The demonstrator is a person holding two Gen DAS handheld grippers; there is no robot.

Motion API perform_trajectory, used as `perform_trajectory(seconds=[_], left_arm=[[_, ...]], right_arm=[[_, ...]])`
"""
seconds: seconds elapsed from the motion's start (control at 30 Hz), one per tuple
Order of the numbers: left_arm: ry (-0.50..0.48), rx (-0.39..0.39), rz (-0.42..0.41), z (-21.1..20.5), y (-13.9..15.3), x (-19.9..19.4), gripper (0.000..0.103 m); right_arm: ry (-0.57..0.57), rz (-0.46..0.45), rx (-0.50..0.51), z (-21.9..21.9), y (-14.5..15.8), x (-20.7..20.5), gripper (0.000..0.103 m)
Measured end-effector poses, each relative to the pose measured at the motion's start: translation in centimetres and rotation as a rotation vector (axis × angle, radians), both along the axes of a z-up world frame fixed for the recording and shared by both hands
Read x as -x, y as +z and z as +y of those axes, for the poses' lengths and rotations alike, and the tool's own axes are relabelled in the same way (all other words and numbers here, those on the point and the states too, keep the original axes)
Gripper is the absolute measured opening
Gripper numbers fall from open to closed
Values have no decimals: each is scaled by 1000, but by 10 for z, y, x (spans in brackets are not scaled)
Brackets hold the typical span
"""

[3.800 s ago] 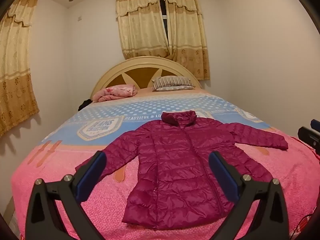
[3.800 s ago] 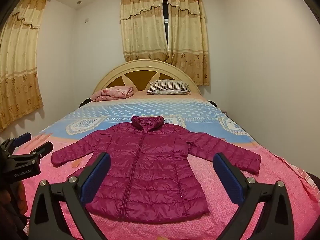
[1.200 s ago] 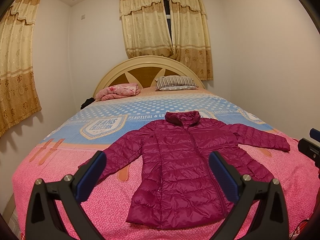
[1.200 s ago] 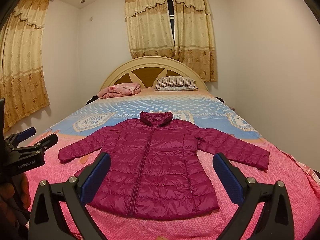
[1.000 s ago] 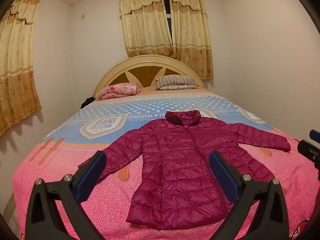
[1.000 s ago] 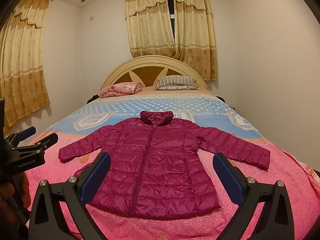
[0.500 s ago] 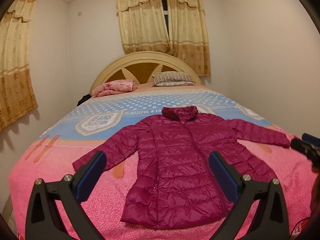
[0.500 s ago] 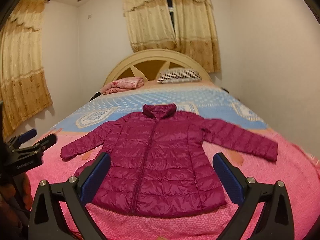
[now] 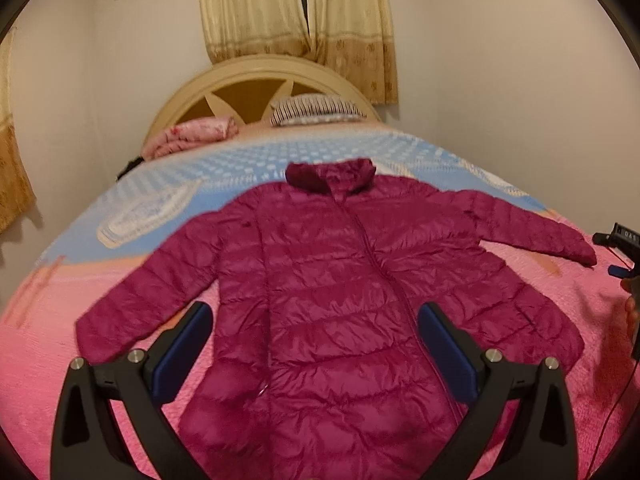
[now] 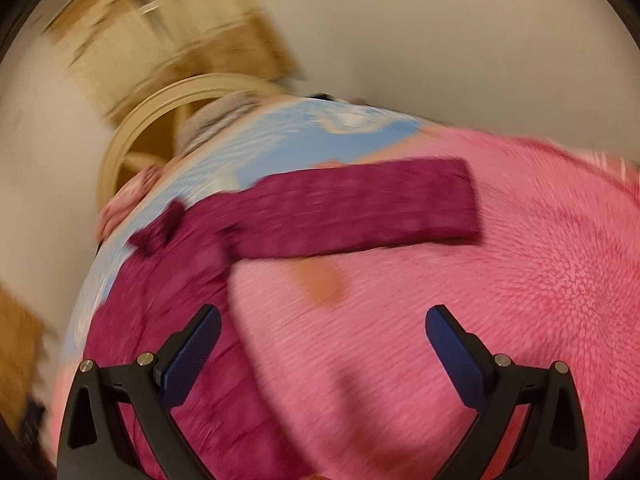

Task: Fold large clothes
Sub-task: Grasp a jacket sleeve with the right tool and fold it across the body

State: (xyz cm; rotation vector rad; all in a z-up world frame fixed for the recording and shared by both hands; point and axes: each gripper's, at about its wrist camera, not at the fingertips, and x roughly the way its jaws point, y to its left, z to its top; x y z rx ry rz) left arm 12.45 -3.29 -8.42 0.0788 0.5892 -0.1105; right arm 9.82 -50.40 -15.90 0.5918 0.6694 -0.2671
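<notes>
A magenta quilted puffer jacket [image 9: 340, 280] lies face up and spread flat on the bed, collar toward the headboard, both sleeves out to the sides. My left gripper [image 9: 316, 344] hovers open above its lower body, nothing between the blue pads. The right wrist view is motion-blurred and tilted: the jacket's right sleeve [image 10: 360, 208] stretches across the middle, and my right gripper [image 10: 324, 348] stands open over bare pink bedspread below that sleeve, holding nothing. The right gripper's tip [image 9: 618, 240] shows at the left view's right edge, near the sleeve cuff.
The bed [image 9: 60, 360] has a pink and blue spread, a cream arched headboard [image 9: 256, 80], a striped pillow [image 9: 316, 108] and a folded pink blanket [image 9: 192, 136] at the head. White walls close in on both sides; curtains [image 9: 296, 4] hang behind.
Both grippers have dropped closer to the bed. The right one has swung fast to the right and tilted, now facing the jacket's right sleeve. The jacket has not moved.
</notes>
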Motion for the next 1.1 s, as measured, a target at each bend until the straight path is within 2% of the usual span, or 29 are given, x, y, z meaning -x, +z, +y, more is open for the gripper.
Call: perform_trajectory(seconds=[0.1,0.23,0.27,0.3,0.37,0.43,0.5,0.6,0.67,0.87,0.97,1.1], left_arm=[[-1,-14,5,-2,-7,-15,103],[11,-15,33,-5,-18,-37,103],[15,-11,42,-5,-20,-42,103],[23,2,57,-4,-24,-47,103],[26,20,82,-3,-29,-51,103],[23,22,93,-4,-33,-51,103],[21,12,102,-5,-36,-50,103],[19,22,108,-2,-35,-48,103],[18,29,106,2,-33,-49,103],[14,58,89,12,-24,-44,103],[4,67,84,13,-22,-40,103],[-3,67,77,17,-21,-35,103]], right_arm=[[-103,17,6,-44,-7,-15,102],[-149,62,-38,-85,-20,-43,101],[-151,79,-56,-91,-25,-50,94],[-144,92,-77,-96,-30,-58,82],[-116,127,-126,-104,-43,-74,69],[-107,105,-71,-103,-43,-77,66],[-62,115,-38,-100,-43,-81,32],[-50,118,-11,-104,-41,-82,23],[-60,112,30,-106,-31,-85,19],[-63,56,180,-105,33,-98,14],[-35,9,265,-83,69,-112,13],[52,-115,357,-26,126,-124,12]])
